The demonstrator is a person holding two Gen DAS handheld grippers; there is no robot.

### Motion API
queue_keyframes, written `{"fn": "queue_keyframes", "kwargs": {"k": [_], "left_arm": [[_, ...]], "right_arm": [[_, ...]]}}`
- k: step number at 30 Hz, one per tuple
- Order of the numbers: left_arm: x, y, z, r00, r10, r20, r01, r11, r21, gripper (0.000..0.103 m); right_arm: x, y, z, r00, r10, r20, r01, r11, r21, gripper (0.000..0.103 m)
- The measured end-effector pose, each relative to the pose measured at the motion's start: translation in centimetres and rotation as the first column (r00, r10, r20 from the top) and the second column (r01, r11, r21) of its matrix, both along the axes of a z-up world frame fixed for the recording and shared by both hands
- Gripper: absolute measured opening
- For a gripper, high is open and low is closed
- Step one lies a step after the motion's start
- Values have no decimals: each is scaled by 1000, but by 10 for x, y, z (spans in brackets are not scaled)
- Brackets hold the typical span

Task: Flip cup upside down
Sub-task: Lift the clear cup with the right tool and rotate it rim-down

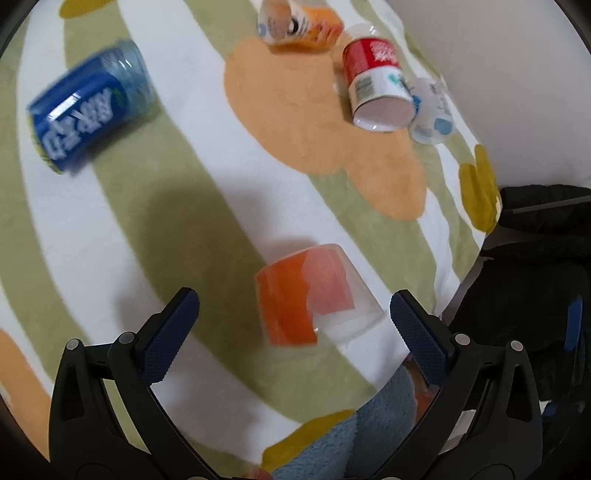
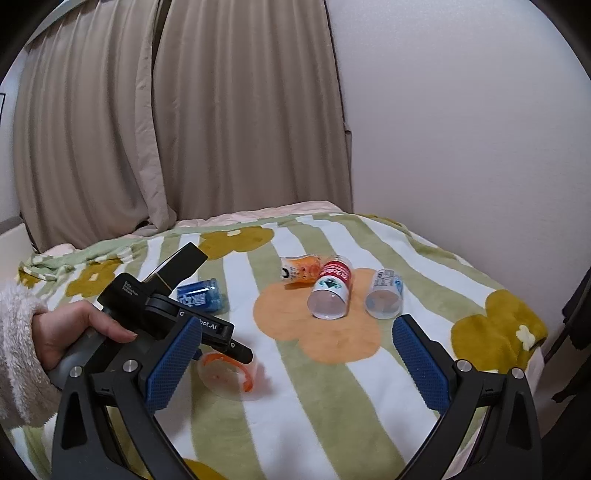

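Note:
A clear plastic cup with an orange label (image 1: 306, 295) stands upside down on the striped blanket, between and just beyond my left gripper's (image 1: 293, 306) open fingers, not held. It also shows in the right wrist view (image 2: 229, 373), with the left gripper's black body (image 2: 177, 317) just above it, held by a hand. My right gripper (image 2: 295, 358) is open and empty, hovering over the blanket nearer the camera.
Several other cups lie on their sides on the blanket: a blue one (image 1: 92, 107) (image 2: 199, 297), an orange one (image 1: 299, 22) (image 2: 299, 271), a red-and-white one (image 1: 376, 85) (image 2: 330, 290), and a clear blue-printed one (image 1: 432, 110) (image 2: 384, 293). Curtains (image 2: 147, 110) and a wall stand behind. The bed edge (image 1: 476, 236) drops off at right.

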State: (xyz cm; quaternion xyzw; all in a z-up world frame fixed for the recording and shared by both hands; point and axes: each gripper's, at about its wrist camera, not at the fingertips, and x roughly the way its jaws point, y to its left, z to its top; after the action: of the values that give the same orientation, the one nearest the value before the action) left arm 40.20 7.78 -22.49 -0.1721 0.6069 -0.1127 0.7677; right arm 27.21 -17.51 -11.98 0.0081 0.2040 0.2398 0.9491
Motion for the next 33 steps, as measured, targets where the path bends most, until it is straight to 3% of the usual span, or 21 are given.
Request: {"fn": "queue_keyframes", "kwargs": {"k": [4,6,9,12,15,17,19,24,29,33], "left_arm": [[-28,9,37,991,-9,132,-2,997,81,103],[-52,15,56,975,-17,223,-17,989,146,103],[-86,24,75,945,-5,326,-63,978,199,103],[-117,37,82,916,39,400,-124,974,188,103],[-136,49,81,901,79,427,-168,970,173,103],[-147,56,80,887,103,451,-192,969,157,103],[-155,59,78,878,111,466,-201,969,147,103],[-159,68,71,882,113,457,-197,970,141,103],[-160,67,67,889,77,452,-167,973,161,103],[-162,68,69,886,74,457,-160,976,151,103]], "right_arm": [[37,10,23,980,140,-140,-142,990,-4,103],[65,26,30,932,230,-280,-245,969,-20,103],[115,61,22,787,331,-520,-377,926,20,103],[152,95,-7,669,278,-690,-409,912,-29,103],[177,121,-48,564,175,-807,-410,907,-90,103],[186,131,-71,482,148,-864,-408,910,-71,102],[192,138,-94,416,124,-901,-391,919,-55,94],[195,150,-111,345,112,-932,-369,929,-24,85],[199,153,-118,310,90,-946,-349,937,-25,79],[203,152,-125,300,55,-952,-348,936,-56,65]]}}
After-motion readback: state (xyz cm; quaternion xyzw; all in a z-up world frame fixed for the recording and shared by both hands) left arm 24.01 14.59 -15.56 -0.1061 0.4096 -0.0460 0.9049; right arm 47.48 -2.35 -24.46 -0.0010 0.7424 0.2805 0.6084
